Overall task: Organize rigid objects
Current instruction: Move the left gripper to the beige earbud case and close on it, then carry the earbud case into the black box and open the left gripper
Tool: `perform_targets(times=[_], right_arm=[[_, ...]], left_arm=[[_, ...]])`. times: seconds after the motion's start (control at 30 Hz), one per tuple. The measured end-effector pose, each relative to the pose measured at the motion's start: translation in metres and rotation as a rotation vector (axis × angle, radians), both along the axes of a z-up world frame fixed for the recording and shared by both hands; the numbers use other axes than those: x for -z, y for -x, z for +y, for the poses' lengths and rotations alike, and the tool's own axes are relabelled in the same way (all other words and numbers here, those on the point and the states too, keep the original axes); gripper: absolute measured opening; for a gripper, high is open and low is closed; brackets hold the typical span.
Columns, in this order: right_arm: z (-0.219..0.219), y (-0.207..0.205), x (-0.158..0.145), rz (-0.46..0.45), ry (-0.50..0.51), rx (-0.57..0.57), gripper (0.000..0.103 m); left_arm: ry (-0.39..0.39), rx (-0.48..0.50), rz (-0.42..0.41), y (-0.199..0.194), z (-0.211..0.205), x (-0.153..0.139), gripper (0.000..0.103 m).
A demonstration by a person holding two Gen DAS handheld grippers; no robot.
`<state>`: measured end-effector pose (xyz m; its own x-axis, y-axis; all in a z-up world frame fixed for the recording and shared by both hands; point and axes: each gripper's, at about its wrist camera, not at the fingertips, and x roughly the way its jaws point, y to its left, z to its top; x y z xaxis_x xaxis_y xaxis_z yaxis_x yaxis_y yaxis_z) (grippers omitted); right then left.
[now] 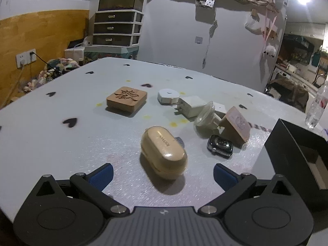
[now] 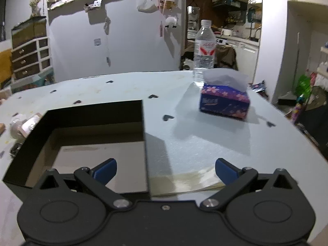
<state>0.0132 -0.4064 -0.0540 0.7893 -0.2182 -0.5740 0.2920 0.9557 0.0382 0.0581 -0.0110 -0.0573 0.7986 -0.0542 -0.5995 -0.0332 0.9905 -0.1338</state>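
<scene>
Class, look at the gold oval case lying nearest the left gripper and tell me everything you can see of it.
The gold oval case is a rounded, glossy capsule, seemingly plastic, with faint lettering along its top. It looks closed and lies flat on the pale table, long axis pointing away. A small grey object peeks out behind it. The left gripper stands open around its near end, not touching.

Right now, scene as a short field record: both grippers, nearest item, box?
left gripper: jaws open, nothing held
nearest item: gold oval case, lying between the left jaws, untouched
right gripper: jaws open, empty, straddling the box's near right wall
black box: open top, nothing visible inside
watch: flat, between case and box
</scene>
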Motion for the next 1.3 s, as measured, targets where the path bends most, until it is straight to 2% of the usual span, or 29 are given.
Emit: perform_targets(times=[0.07,0.1,0.13,0.2,0.37,0.53,0.83,1.03,1.07,1.23,1.3], right_arm=[[0.001,0.0,0.001,-0.002,-0.022,-0.004,0.091],[0.002,0.0,0.002,0.001,-0.024,-0.006,0.078],[0.003,-0.001,0.003,0.007,-0.028,-0.013,0.07],[0.004,-0.003,0.004,0.008,-0.034,-0.021,0.063],[0.008,-0.003,0.003,0.006,-0.018,-0.025,0.056],[0.01,-0.004,0.003,0.011,-0.011,-0.032,0.046],[0.013,-0.004,0.003,0.008,-0.007,-0.044,0.037],[0.015,-0.008,0.003,0.02,0.003,-0.041,0.031],[0.015,-0.009,0.004,0.022,0.003,-0.041,0.03],[0.016,-0.014,0.007,0.029,0.003,-0.03,0.022],[0.015,-0.014,0.007,0.03,0.001,-0.026,0.02]], left_arm=[[0.02,0.001,0.01,-0.007,0.001,0.003,0.088],[0.034,-0.002,0.017,-0.01,0.002,0.005,0.082],[0.053,-0.009,0.025,-0.013,0.003,0.008,0.079],[0.082,-0.024,0.026,-0.017,0.005,0.01,0.078],[0.109,-0.051,0.009,-0.024,0.002,0.011,0.078],[0.029,-0.071,-0.006,-0.03,-0.005,0.013,0.076],[0.007,-0.093,-0.014,-0.012,0.023,0.013,0.076],[-0.031,-0.055,-0.029,-0.024,0.015,0.011,0.075],[-0.042,-0.046,-0.025,-0.029,0.012,0.011,0.074],[-0.085,-0.029,-0.006,-0.045,0.003,0.015,0.048],[-0.098,-0.03,-0.001,-0.045,0.002,0.015,0.044]])
